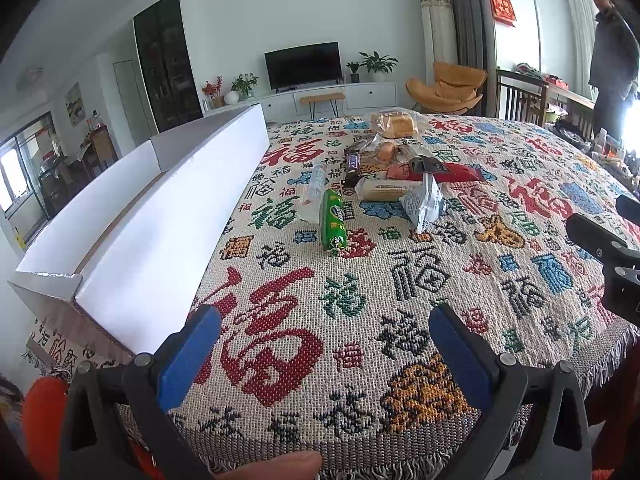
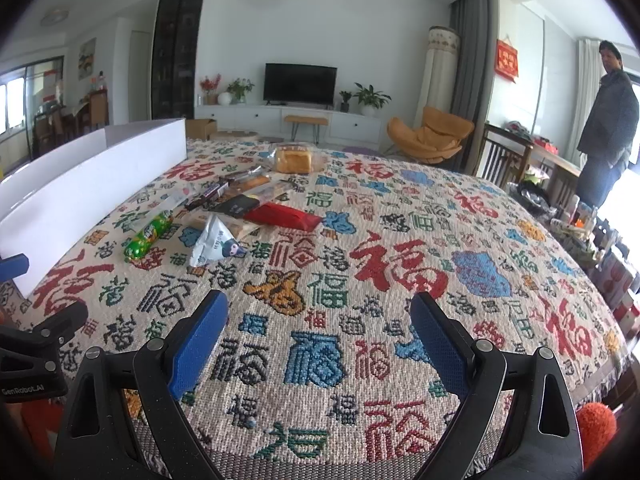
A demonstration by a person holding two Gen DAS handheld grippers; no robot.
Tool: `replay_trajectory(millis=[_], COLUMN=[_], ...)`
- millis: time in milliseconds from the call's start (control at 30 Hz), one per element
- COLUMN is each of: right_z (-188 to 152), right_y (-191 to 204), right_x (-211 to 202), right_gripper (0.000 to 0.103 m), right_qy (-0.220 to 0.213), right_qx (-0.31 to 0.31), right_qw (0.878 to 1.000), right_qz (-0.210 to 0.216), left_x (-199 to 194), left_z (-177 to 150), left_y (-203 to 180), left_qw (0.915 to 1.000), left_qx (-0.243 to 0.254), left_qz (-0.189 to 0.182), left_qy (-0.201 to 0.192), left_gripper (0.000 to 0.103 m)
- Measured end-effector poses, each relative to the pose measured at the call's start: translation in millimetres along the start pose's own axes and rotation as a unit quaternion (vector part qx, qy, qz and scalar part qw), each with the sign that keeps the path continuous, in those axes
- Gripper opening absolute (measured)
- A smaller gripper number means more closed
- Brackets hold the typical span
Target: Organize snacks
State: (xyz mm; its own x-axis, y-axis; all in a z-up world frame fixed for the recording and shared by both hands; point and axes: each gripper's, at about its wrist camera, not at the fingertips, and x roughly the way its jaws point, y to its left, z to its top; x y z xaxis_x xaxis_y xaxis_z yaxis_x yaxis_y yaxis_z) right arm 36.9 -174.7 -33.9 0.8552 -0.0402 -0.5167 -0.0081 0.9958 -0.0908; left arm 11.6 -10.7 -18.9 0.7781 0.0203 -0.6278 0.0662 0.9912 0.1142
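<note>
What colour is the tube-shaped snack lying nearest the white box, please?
Bright green, with a darker printed logo; the snack tube shows best in the left wrist view.

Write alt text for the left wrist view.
The open left gripper hovers empty over a table's patterned cloth. Ahead lies a pile of snacks, nearest a green roll, with a long white box to its left.

A patterned woven cloth (image 2: 360, 360) covers the table — a white box (image 1: 160, 240) and snack packets (image 1: 384, 168) lie on it.
</note>
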Motion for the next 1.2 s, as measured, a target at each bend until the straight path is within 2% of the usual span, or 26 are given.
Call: replay_trajectory(millis=[1200], right_z=[0.5], right_y=[0.1], right_x=[1.0], right_gripper=[0.095], right_qy=[0.007], right_qx=[0.001], right_qw=[1.0], right_qz=[0.001], left_x=[6.5], left_z=[-1.3], left_y=[-0.2], left_qw=[0.9999], left_qx=[0.007], left_qz=[0.0], left_qy=[0.015], left_gripper=[0.103])
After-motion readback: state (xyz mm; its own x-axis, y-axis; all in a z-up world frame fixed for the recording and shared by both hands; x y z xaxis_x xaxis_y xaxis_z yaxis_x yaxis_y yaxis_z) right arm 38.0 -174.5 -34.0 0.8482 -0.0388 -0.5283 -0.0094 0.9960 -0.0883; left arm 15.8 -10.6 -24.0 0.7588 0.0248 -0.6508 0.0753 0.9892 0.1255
